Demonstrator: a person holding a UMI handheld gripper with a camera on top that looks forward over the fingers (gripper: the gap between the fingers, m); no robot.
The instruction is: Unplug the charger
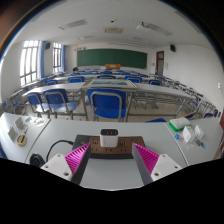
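Note:
A white charger (108, 137) stands plugged into a brown power strip (100, 150) on the grey table (40, 133). My gripper (111, 158) is open. Its two fingers with pink pads (77, 156) sit wide apart, one on each side. The charger stands just beyond the fingertips, centred between them, not touched.
A black cable (38, 158) and a small yellowish object (20, 139) lie on the table to the left. White and green items (185, 131) lie to the right. Beyond the table are rows of desks with blue chairs (104, 102) and a green chalkboard (110, 58).

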